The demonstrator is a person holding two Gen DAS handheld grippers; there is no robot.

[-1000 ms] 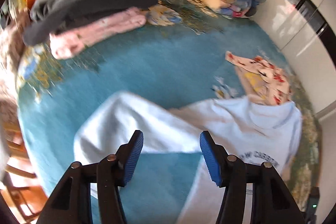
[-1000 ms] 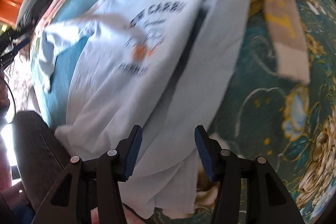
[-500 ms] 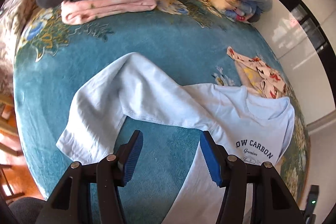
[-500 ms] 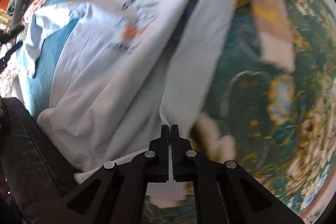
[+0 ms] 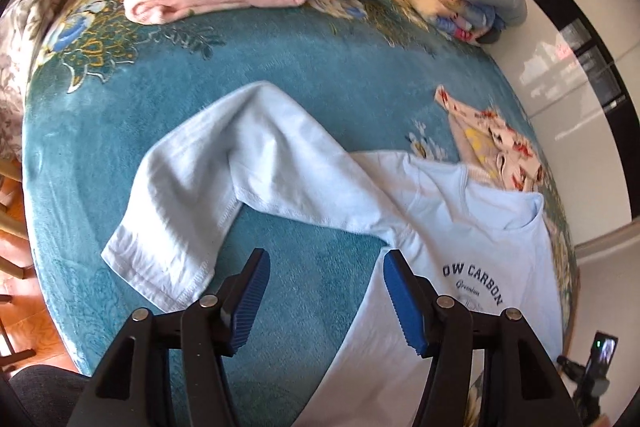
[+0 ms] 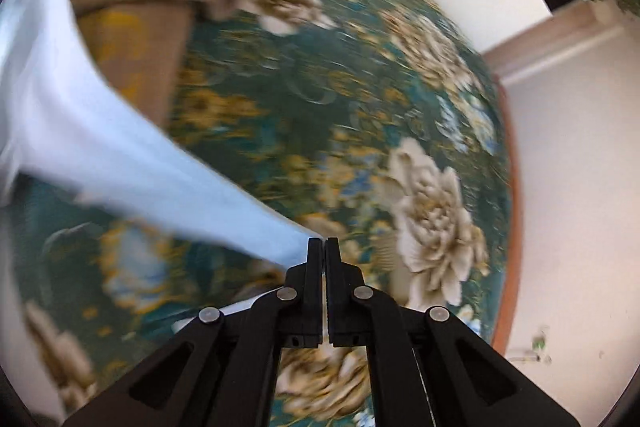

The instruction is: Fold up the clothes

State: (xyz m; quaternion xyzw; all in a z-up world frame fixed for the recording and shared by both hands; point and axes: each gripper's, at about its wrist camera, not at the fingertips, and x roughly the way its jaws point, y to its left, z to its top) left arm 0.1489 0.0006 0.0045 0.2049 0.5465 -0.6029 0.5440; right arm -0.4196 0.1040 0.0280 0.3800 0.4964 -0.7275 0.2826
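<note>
Right tongs (image 6: 324, 241) clamped on pale blue T-shirt (image 5: 460, 227) hem, cloth stretched taut. Left tongs (image 5: 324, 291) opening, empty, above teal blanket (image 5: 280, 67) beside T-shirt sleeve.

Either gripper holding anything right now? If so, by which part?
The right gripper is shut on the light blue T-shirt, pinching an edge of it. The left gripper holds nothing; its jaws are opening above the carpet.

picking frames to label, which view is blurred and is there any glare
Right wrist view: heavy motion smear across the teal floral carpet and the pale blue t-shirt; only the right gripper is sharp. Left wrist view: mostly crisp, fisheye-bowed, sun glare on the glossy white wall panels and a patch on the shirt sleeve.
</note>
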